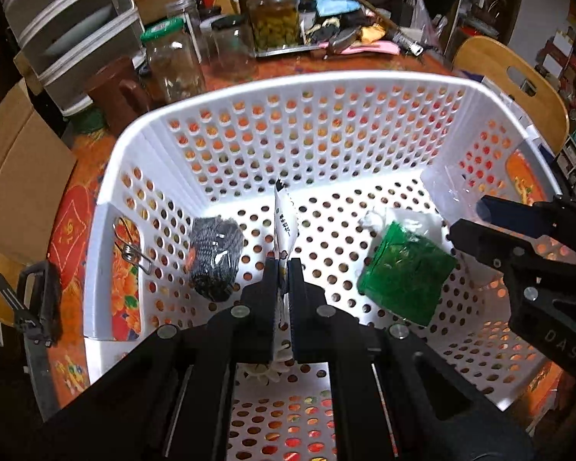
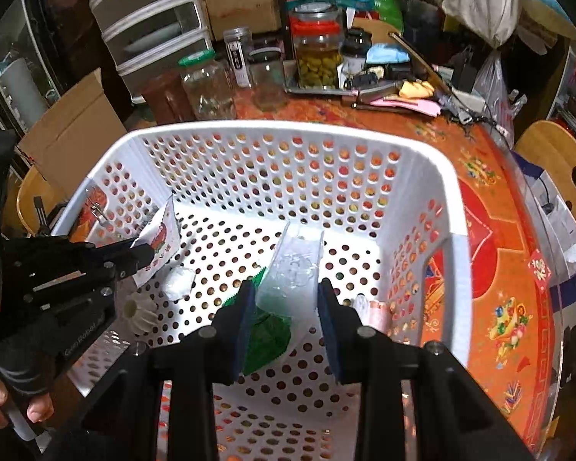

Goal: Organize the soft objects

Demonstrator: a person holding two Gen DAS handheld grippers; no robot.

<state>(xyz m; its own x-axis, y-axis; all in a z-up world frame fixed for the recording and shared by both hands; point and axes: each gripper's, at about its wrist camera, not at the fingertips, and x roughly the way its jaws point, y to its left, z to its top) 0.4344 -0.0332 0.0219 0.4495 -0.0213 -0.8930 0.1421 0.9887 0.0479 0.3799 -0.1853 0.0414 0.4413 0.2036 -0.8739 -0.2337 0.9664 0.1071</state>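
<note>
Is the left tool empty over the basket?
No, the left tool is shut on a thin white packet that stands up between its pads above the basket floor.

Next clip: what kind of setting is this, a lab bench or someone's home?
Most likely a lived-in home, at a cluttered dining table. A jar of pickled vegetables and empty glass jars stand on an orange patterned tablecloth, with a wooden chair and plastic drawers behind the white basket.

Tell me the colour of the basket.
White, with round holes all over; the basket shows best in the left wrist view.
</note>
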